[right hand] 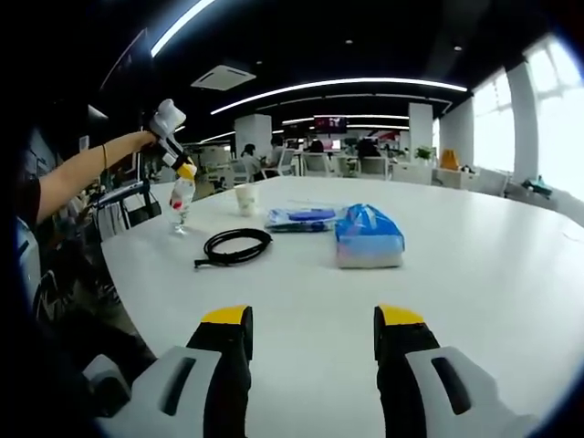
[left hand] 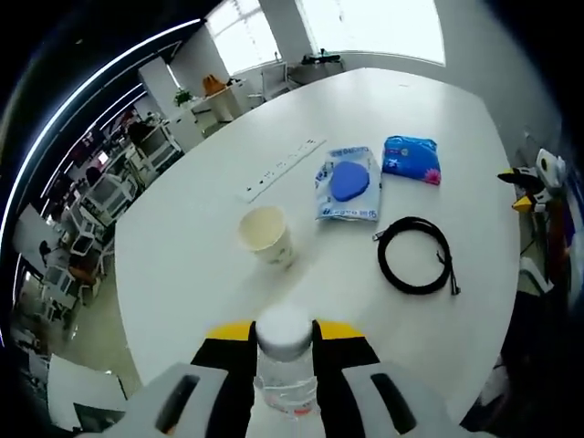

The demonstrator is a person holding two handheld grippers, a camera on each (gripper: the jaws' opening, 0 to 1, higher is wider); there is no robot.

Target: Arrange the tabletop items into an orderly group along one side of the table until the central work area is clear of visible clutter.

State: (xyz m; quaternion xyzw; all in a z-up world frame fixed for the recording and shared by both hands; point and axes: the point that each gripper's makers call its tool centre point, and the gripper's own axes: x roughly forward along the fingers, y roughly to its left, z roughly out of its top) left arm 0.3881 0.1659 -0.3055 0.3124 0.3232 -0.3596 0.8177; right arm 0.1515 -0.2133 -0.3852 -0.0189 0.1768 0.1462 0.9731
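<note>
Hidden and cut-off bits, both views

In my left gripper view the bottle (left hand: pixel 286 365) between my jaws runs off the bottom edge, base unseen; print on the flat blue packet (left hand: pixel 349 183) is too small to read. In my right gripper view the power strip is hidden behind the paper cup (right hand: pixel 244 199) and packet; background people are blurred.
</note>
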